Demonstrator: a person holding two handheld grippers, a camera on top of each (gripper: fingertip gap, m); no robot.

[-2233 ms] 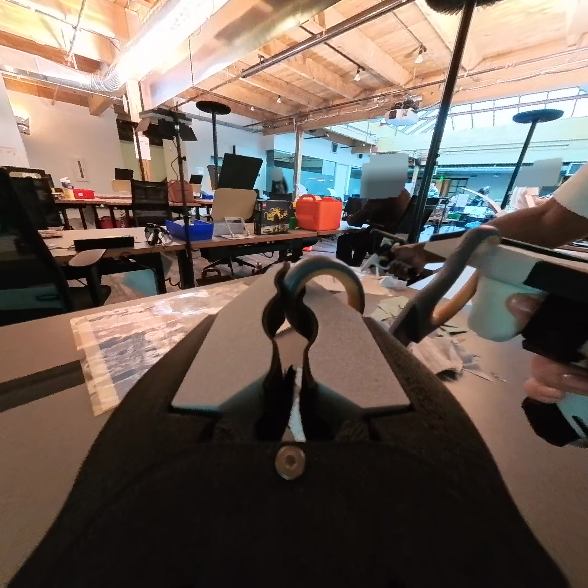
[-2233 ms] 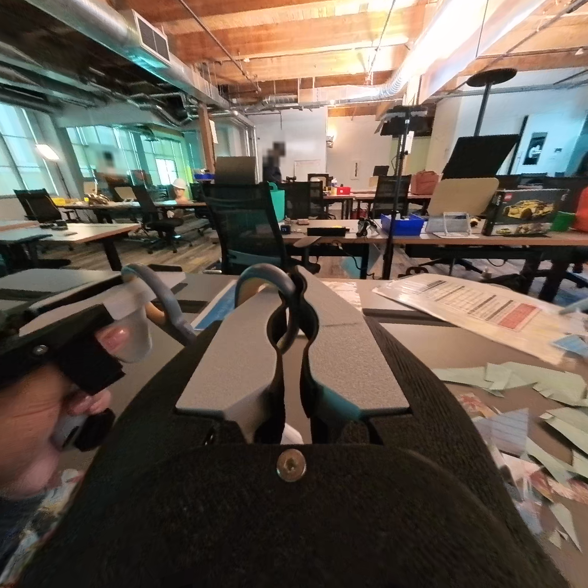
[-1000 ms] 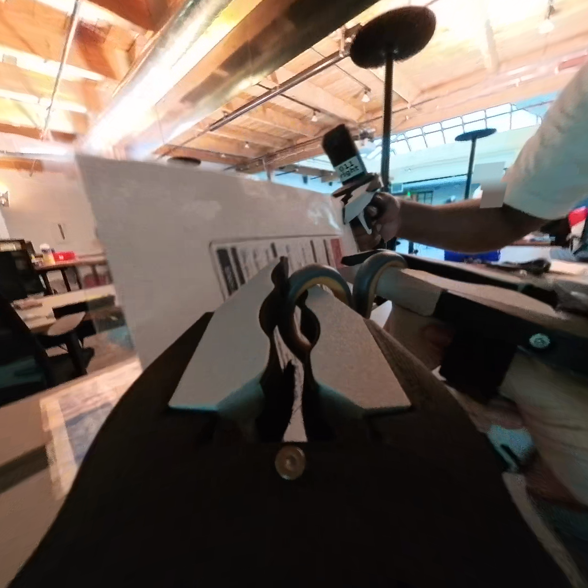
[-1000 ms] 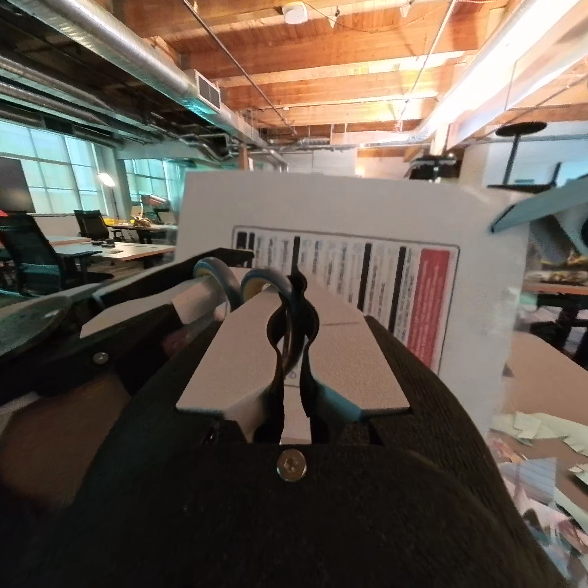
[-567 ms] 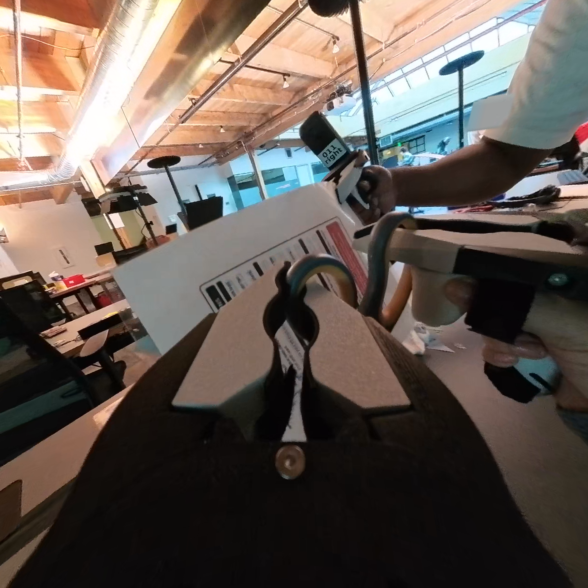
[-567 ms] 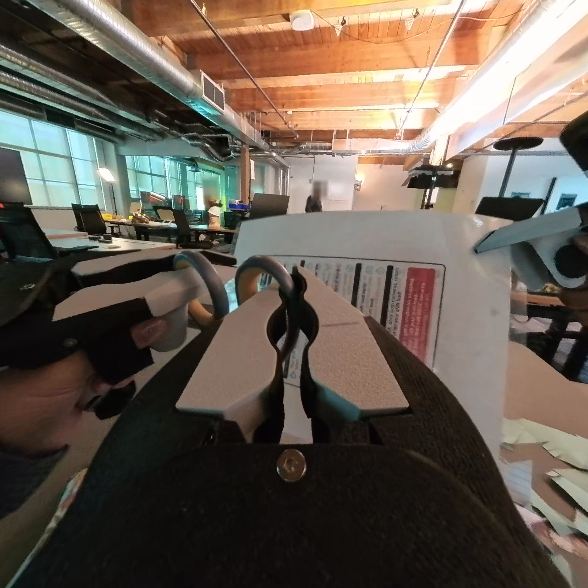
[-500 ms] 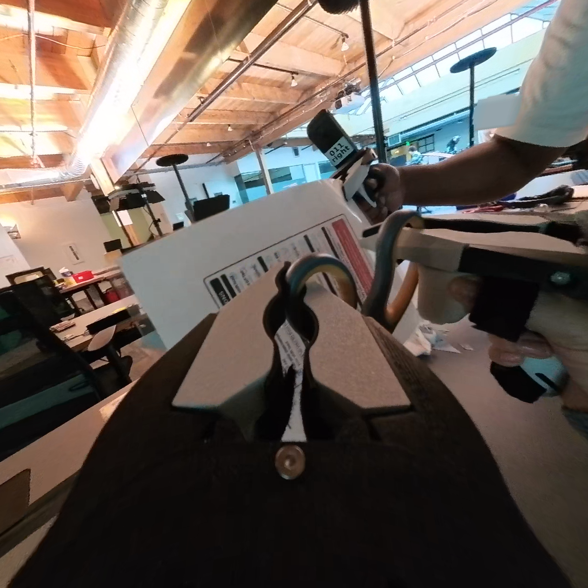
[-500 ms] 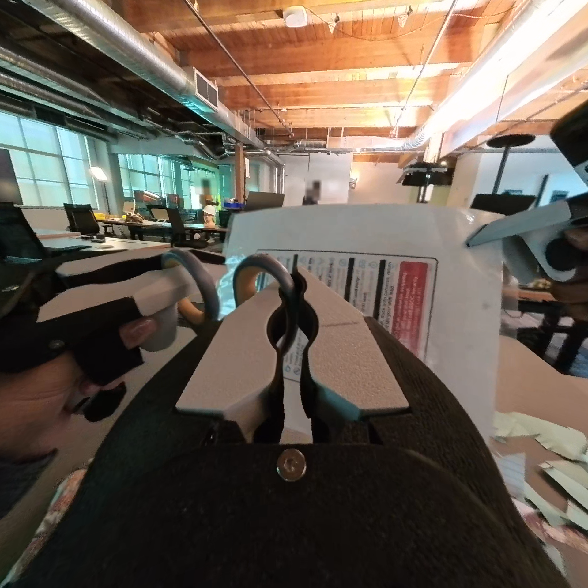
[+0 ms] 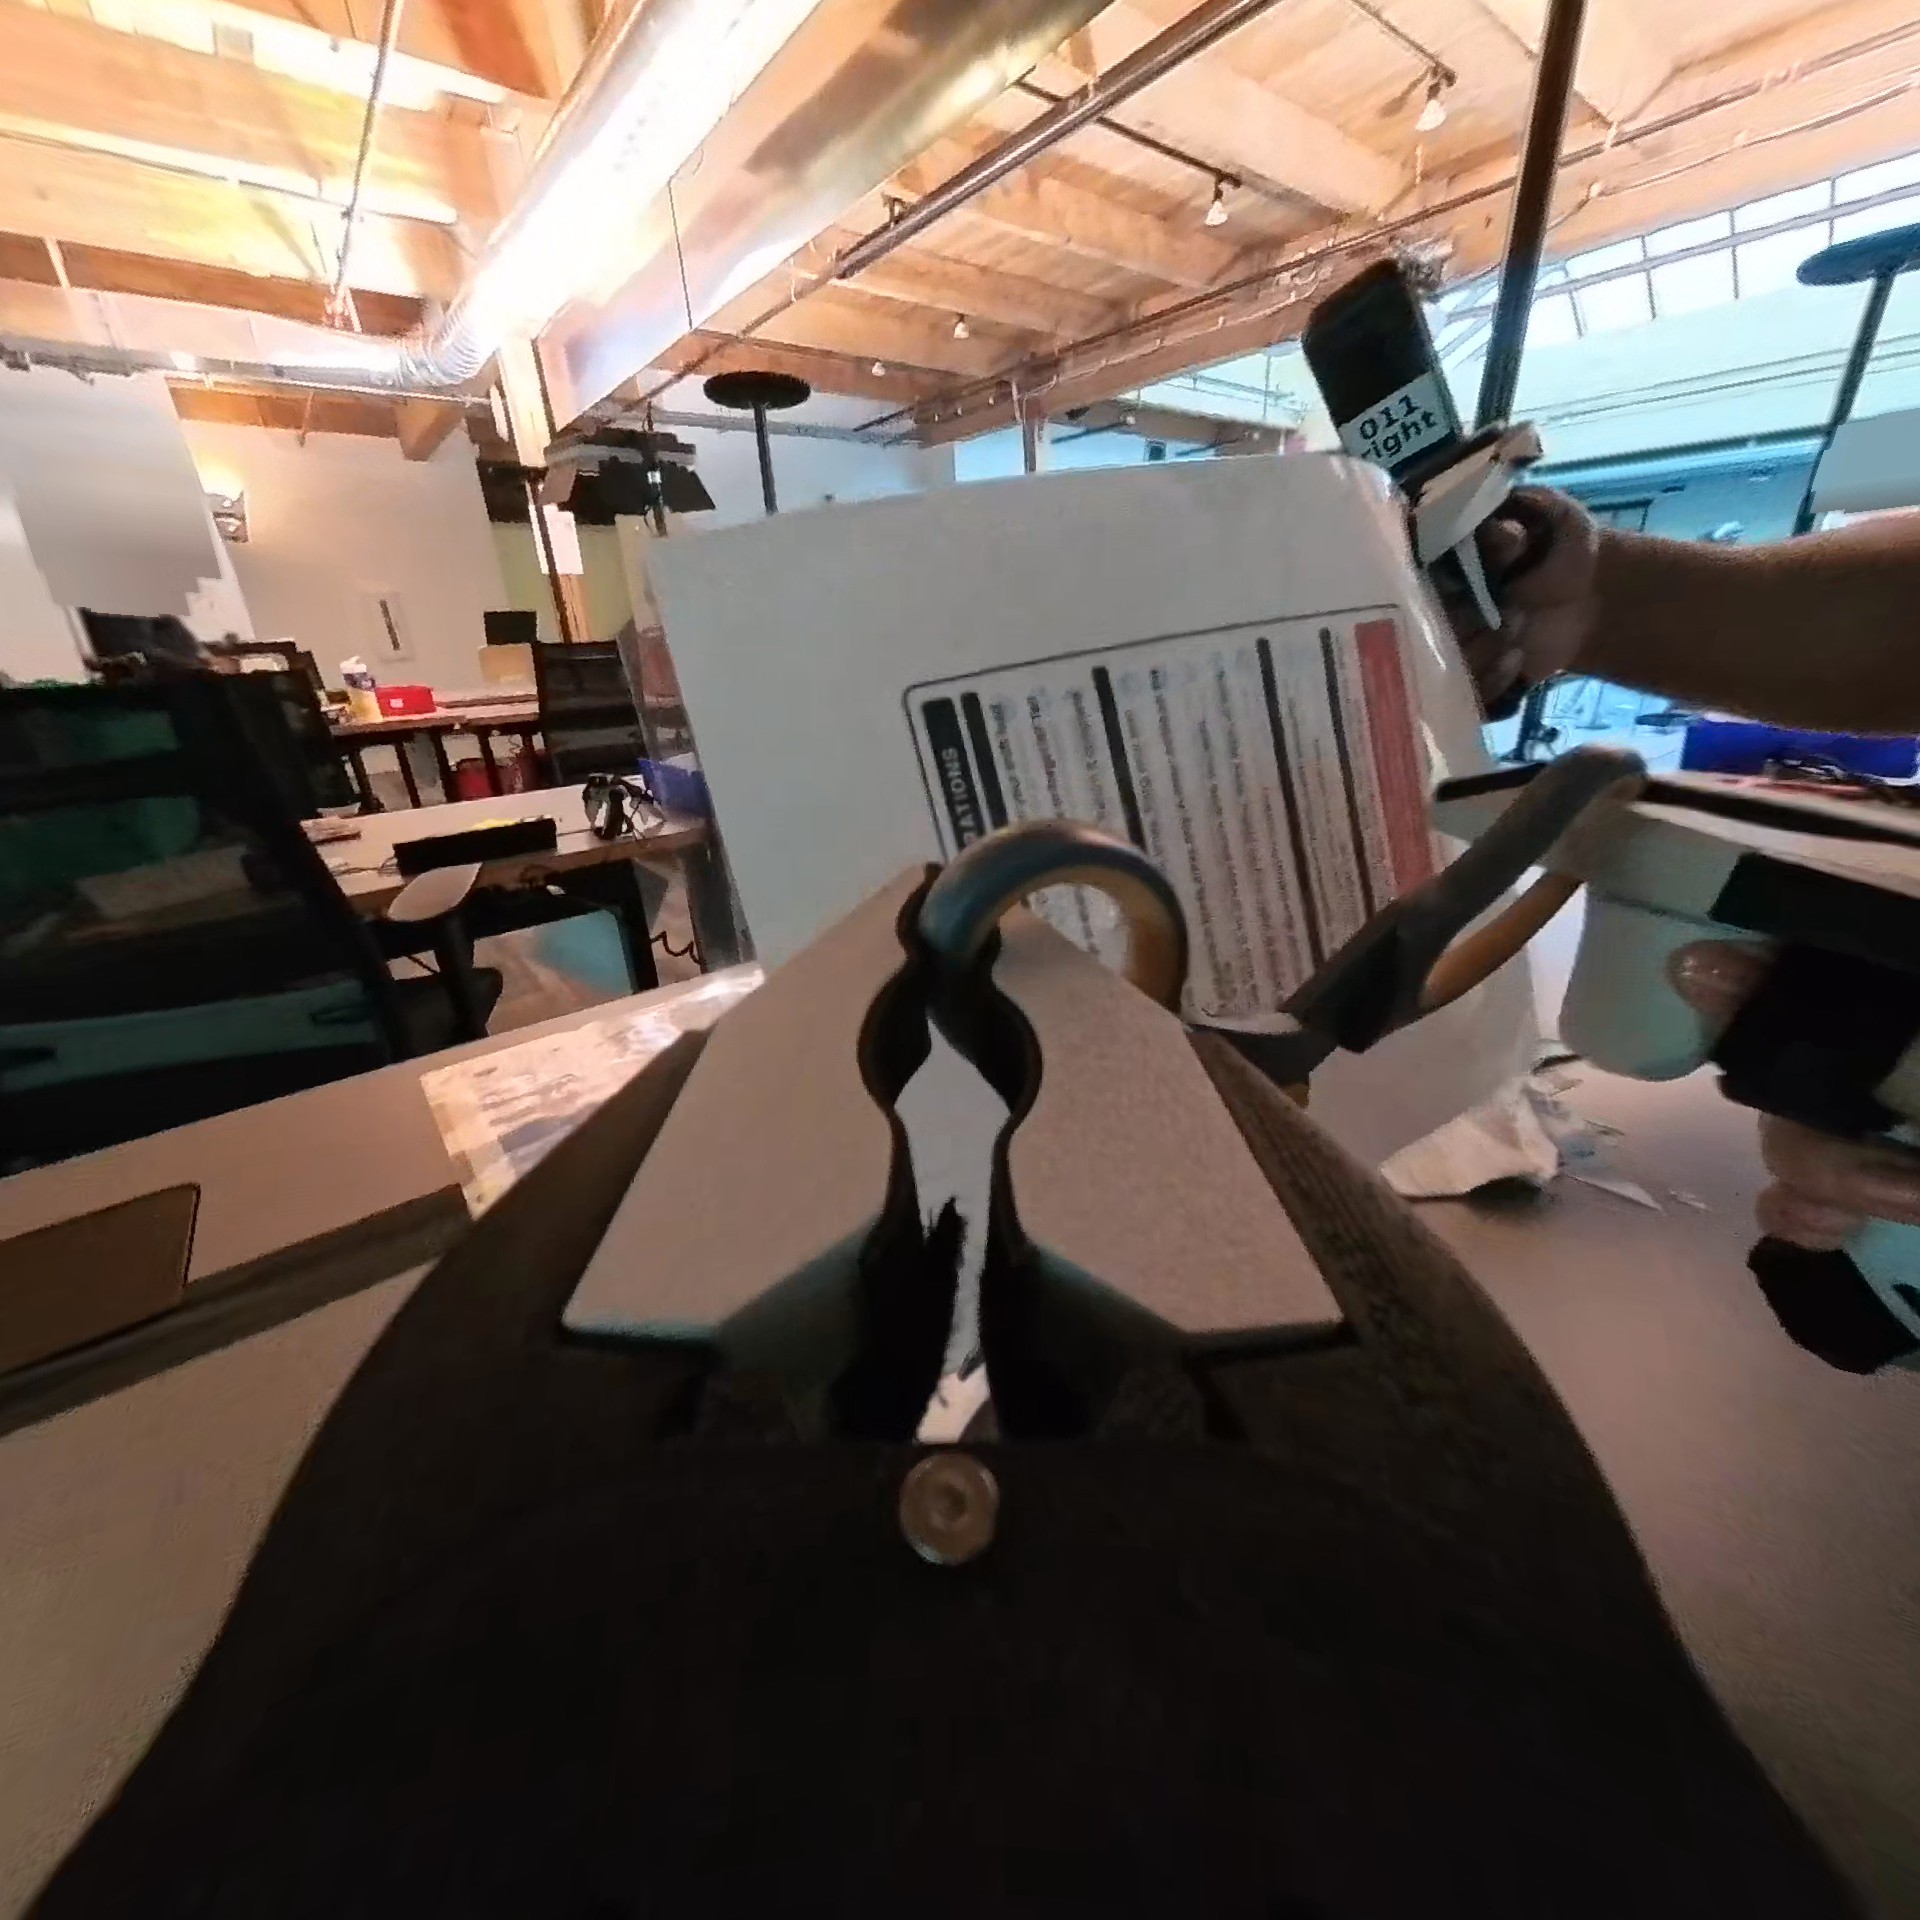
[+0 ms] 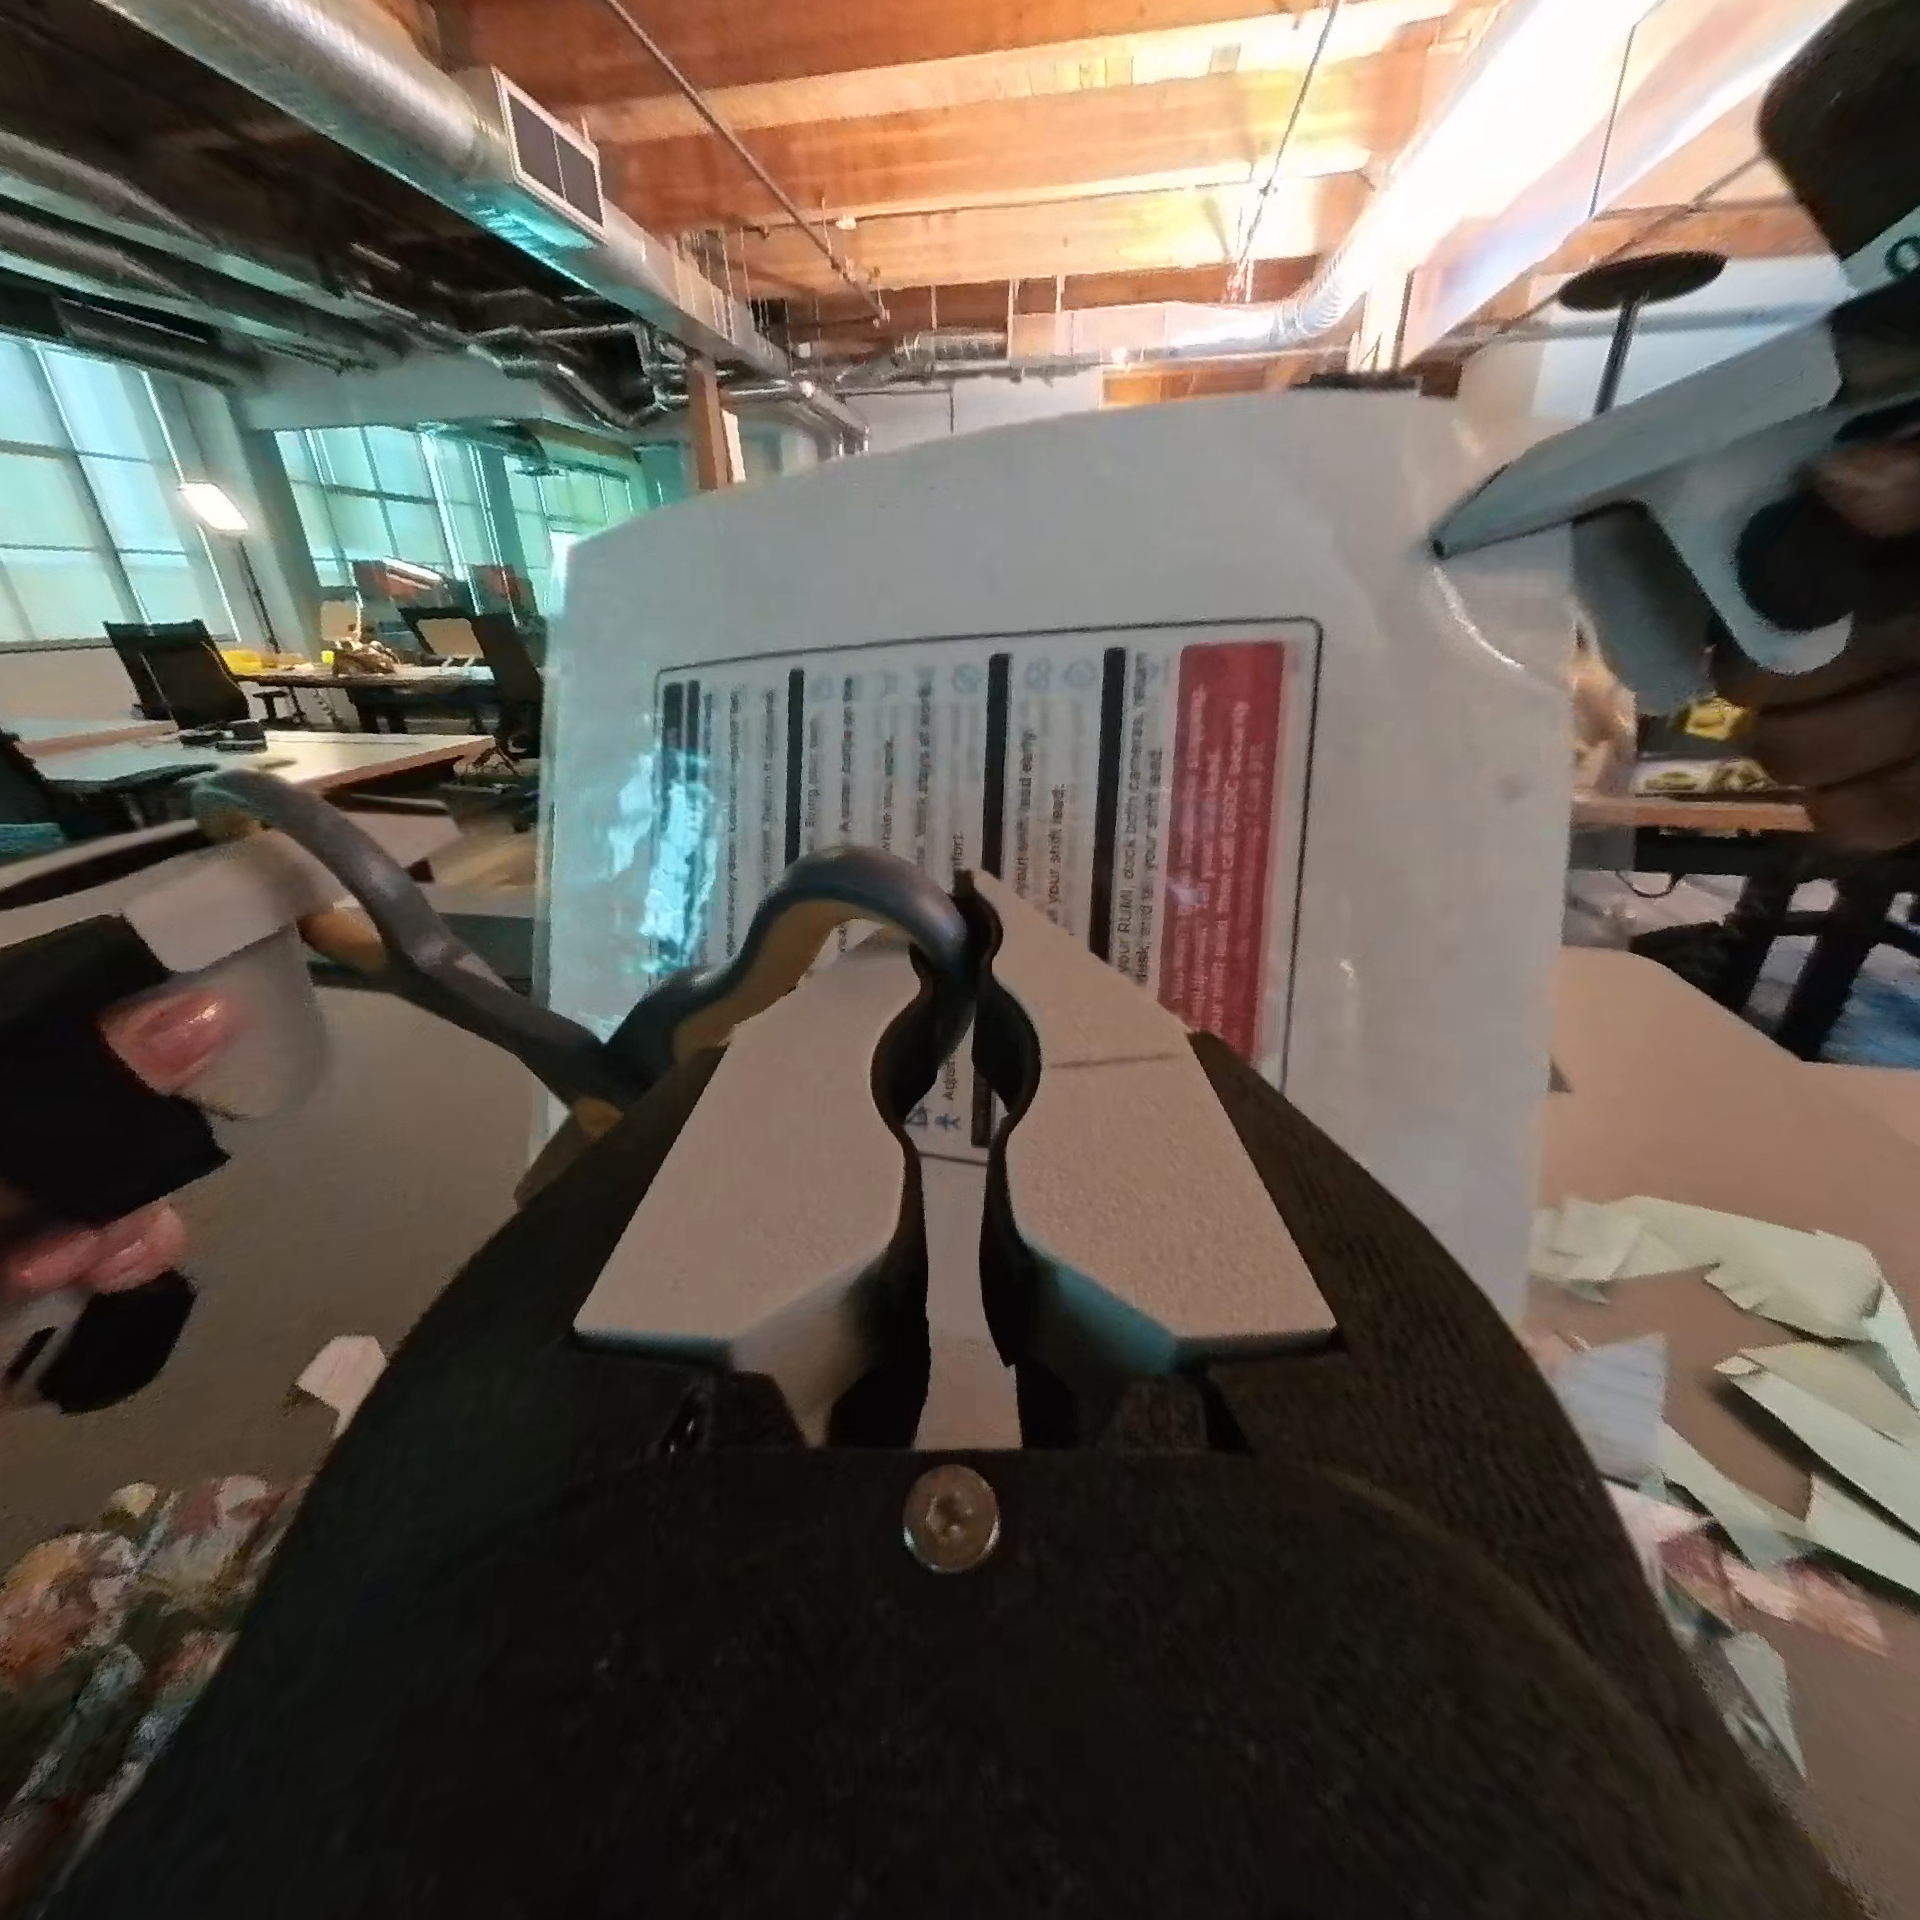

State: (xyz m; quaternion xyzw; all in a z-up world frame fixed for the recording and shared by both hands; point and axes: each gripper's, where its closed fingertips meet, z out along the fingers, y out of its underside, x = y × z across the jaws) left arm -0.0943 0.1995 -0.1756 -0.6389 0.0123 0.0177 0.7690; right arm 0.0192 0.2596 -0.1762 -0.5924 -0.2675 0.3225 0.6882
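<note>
My left gripper (image 9: 940, 920) is shut on one blue-grey, yellow-lined handle loop of a pair of scissors (image 9: 1049, 883). My right gripper (image 10: 961, 909) is shut on the other handle loop (image 10: 862, 883). Each gripper shows in the other's view, the right one (image 9: 1714, 904) and the left one (image 10: 156, 935), with the two loops spread apart. Just beyond the scissors, a white laminated sheet (image 10: 1039, 644) with a printed table and a red block stands upright. It also shows in the left wrist view (image 9: 1039, 675). Another person's gripper (image 9: 1455, 499) pinches its upper corner. The blades are mostly hidden.
Several cut paper scraps (image 10: 1766, 1351) lie on the brown table at the right, and a floral scrap (image 10: 104, 1610) at the lower left. Another shiny sheet (image 9: 540, 1070) lies flat on the table. Desks and office chairs (image 9: 208, 831) stand beyond.
The sheet was lifted off the table and now stands closer and more upright in front of the scissors. The two handle loops have moved apart. Both grippers stayed shut on their loops.
</note>
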